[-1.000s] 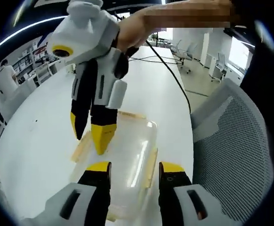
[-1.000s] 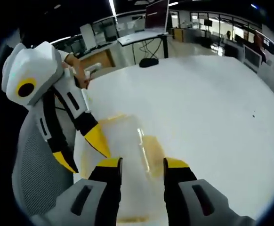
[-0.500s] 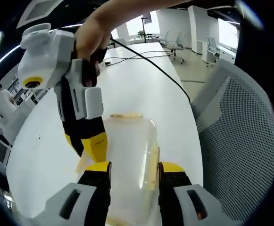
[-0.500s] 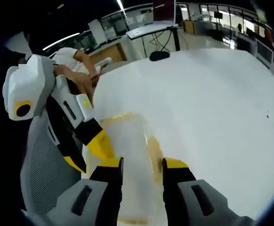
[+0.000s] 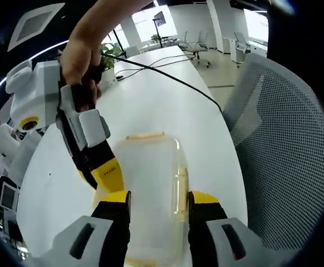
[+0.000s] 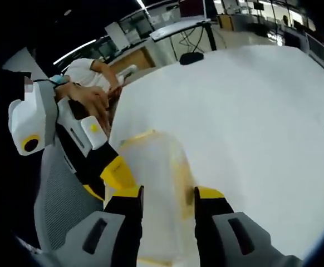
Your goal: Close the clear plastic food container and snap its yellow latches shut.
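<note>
The clear plastic container (image 5: 151, 183) lies on the white table (image 5: 151, 94) with its lid on and pale yellow latches along its edges: one at the far end (image 5: 145, 135), one on the right side (image 5: 180, 186). My left gripper (image 5: 157, 199) hovers open just over its near half. My right gripper (image 5: 98, 175), held by a hand, comes in from the left, its yellow tips at the container's left edge. In the right gripper view the container (image 6: 159, 167) lies under my open right gripper (image 6: 168, 194), and the left gripper (image 6: 109, 175) sits at its left side.
A grey mesh office chair (image 5: 284, 167) stands close to the table edge on the right. A black cable (image 5: 167, 78) runs across the far tabletop. A person sits at a desk (image 6: 95, 78) beyond the table. Bare white tabletop (image 6: 251, 122) stretches to the right.
The right gripper has shifted from over the lid to the container's left edge and sits lower. Both views have tilted, so the container looks more from above.
</note>
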Demonstrator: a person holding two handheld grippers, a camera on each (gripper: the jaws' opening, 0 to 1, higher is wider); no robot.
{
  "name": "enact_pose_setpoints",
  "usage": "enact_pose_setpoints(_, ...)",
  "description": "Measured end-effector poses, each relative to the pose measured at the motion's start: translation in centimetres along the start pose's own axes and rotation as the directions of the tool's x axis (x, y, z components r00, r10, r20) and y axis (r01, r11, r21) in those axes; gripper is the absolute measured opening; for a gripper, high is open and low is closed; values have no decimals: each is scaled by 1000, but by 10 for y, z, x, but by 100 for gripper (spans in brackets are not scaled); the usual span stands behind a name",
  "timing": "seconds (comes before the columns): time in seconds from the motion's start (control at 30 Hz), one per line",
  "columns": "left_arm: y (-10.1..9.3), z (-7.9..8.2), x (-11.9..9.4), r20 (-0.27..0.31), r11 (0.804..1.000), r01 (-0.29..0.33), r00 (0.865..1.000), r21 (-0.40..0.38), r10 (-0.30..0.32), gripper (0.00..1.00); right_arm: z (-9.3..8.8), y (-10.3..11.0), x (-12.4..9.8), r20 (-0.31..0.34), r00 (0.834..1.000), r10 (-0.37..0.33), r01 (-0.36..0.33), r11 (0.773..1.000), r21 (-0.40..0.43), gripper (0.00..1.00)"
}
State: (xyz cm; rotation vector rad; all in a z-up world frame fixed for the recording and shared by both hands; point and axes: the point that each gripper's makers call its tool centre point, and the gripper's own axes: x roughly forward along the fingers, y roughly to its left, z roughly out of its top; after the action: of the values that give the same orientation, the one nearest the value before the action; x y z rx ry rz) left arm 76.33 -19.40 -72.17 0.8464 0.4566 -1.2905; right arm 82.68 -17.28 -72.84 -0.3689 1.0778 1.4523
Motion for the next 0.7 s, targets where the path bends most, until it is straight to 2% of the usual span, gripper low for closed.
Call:
enact_pose_setpoints(0.4,2,-3,2,-19,999,-34,999,-27,34,30,-2,3,2,-18,999,29,-28,999,43,27)
enact_pose_setpoints(0.43,2,-2,2,-14,999,-30,999,-23,30,30,-1,4,3,-22,999,30,-29,999,36,26)
enact_pose_setpoints(0.47,5,-1,2,-10,999,-39,999,-25,39,30,-10,5,0,-66,998,22,-22,1000,-9,24)
enact_pose_setpoints(0.5,3,-2,3,-8,999,-32,999,-29,32,30,-6,7,2,-39,999,30,-29,999,25,24)
enact_pose_setpoints(0.7,2,0,3,4,1000,-25,1000,-9,25,30,-3,4,1,-37,999,32,-31,999,35,26)
